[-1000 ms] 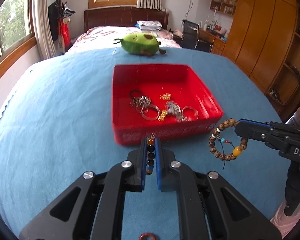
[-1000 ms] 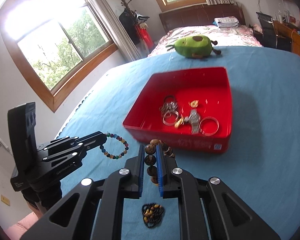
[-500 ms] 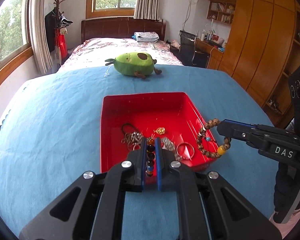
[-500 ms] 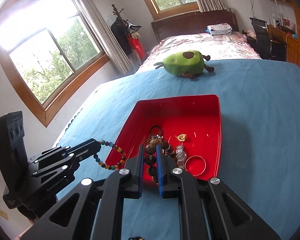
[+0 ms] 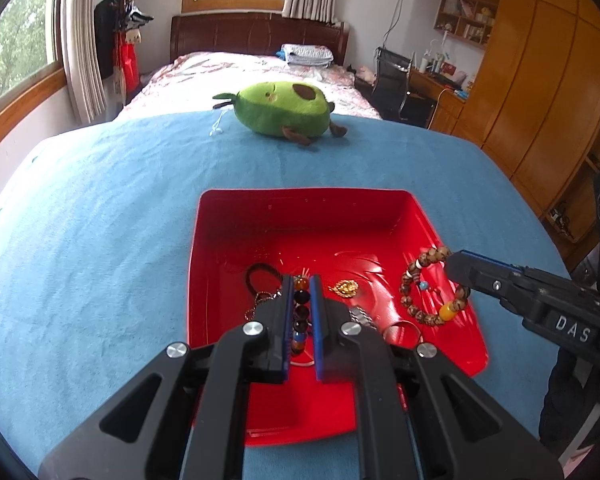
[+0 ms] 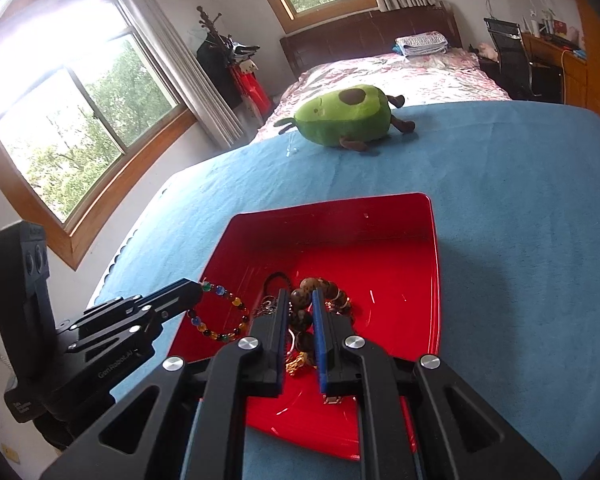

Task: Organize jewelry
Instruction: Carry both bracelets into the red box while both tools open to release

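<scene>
Nearest to you, your left gripper (image 5: pixel 301 300) is pinched almost closed on the coloured glass-bead bracelet (image 6: pixel 219 313), the beads stacked in a line between the blue pads and the rest of the loop hanging free off the tip. Your right gripper (image 6: pixel 300 312) is clamped the same way on the brown wooden-bead bracelet (image 5: pixel 428 286), its loop dangling on edge with the yellow bead low.

Both loops hang over the red tray (image 5: pixel 300 208), so what matters is straight down: the tray floor sits right under each bracelet, not ahead of it. The left load is over the tray's near-left part, above the tangle of dark cord, chain and gold charm (image 5: pixel 344 288); the right load hangs over the near-right part, close to the silver ring (image 5: pixel 402 330) and the tray's right wall. I'd judge the two are well apart, so either hand could let go without fouling the other.

Beyond the tray, the blue cloth (image 5: pixel 100 240) runs clear to the avocado plush (image 5: pixel 282 110) at the far edge.
</scene>
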